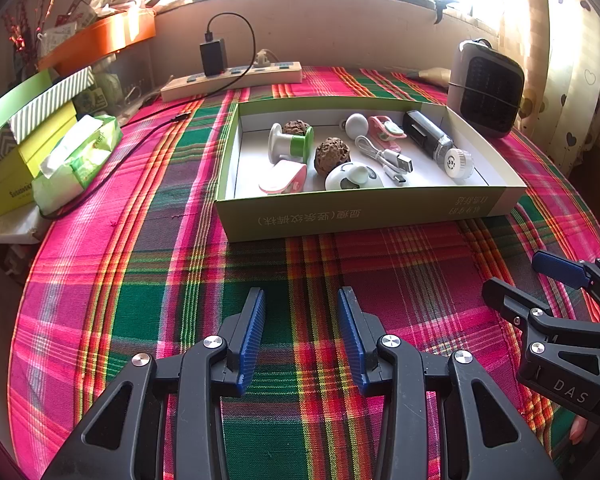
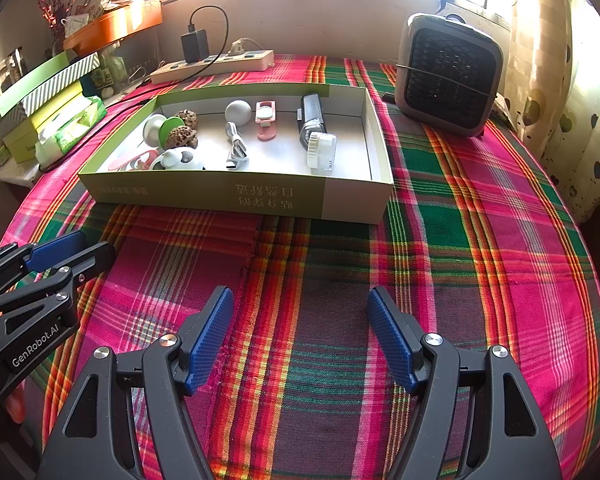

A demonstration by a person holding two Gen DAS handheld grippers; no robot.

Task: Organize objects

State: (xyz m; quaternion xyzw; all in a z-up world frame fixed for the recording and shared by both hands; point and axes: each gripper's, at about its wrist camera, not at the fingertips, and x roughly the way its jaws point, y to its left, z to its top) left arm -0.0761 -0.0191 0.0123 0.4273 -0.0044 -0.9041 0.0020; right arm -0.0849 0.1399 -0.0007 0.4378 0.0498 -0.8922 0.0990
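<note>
Objects sit gathered in the green box (image 1: 360,216), far centre. I hold left gripper (image 1: 302,340) and right gripper (image 2: 300,340) apart, empty, near. Sorting looks finished; next, withdraw.

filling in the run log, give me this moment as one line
left claw: open, empty | right claw: open, empty | both over plaid cloth | small items all in green box

Both grippers, left gripper (image 1: 302,312) and right gripper (image 2: 300,312), are black plastic with ribbed blue pads (image 2: 210,336), silver screws (image 1: 215,342) and white lettering (image 2: 36,350).
</note>
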